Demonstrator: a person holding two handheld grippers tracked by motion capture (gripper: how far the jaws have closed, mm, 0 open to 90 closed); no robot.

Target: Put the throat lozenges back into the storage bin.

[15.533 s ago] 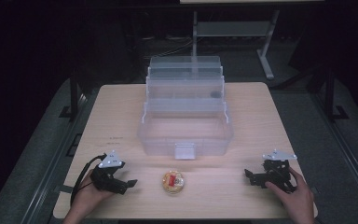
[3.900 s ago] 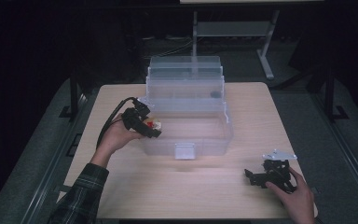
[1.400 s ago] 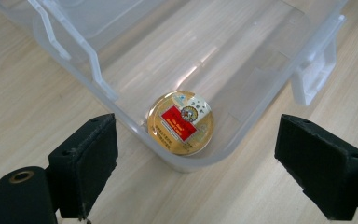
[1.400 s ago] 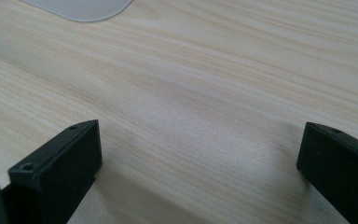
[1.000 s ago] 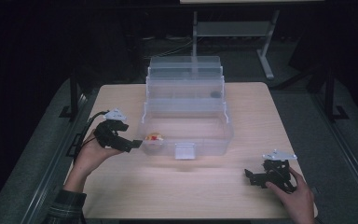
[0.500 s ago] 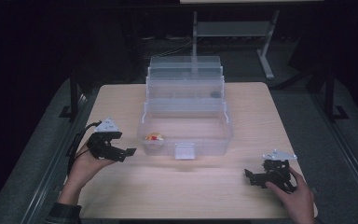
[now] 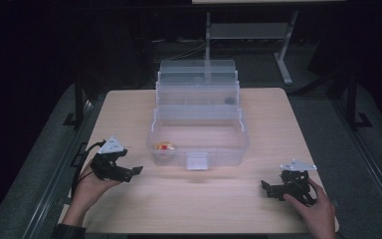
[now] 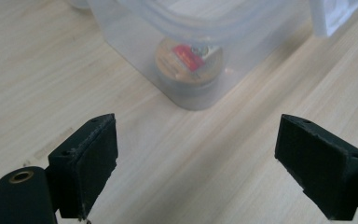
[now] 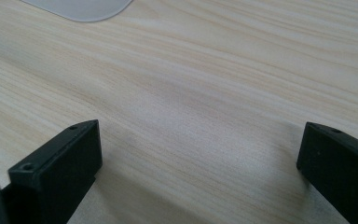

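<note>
- Table [image 7: 129, 114]: your work here looks nearly done; the item is placed, and what may be left is shutting the box.
- Box [image 7: 199, 130]: clear, tiered, opened out in steps at mid-table. A small dark thing lies in an upper tray; the rest look bare.
- Left gripper [image 7: 135, 171]: just left of the box, jaws wide apart, holding nothing.
- Right gripper [image 7: 265, 186]: resting at the near right, well apart from the box, jaws wide, holding nothing.
- Tub [image 8: 189, 65]: small, round, red-labelled, sitting in the box's bottom tray, front-left corner.
</note>
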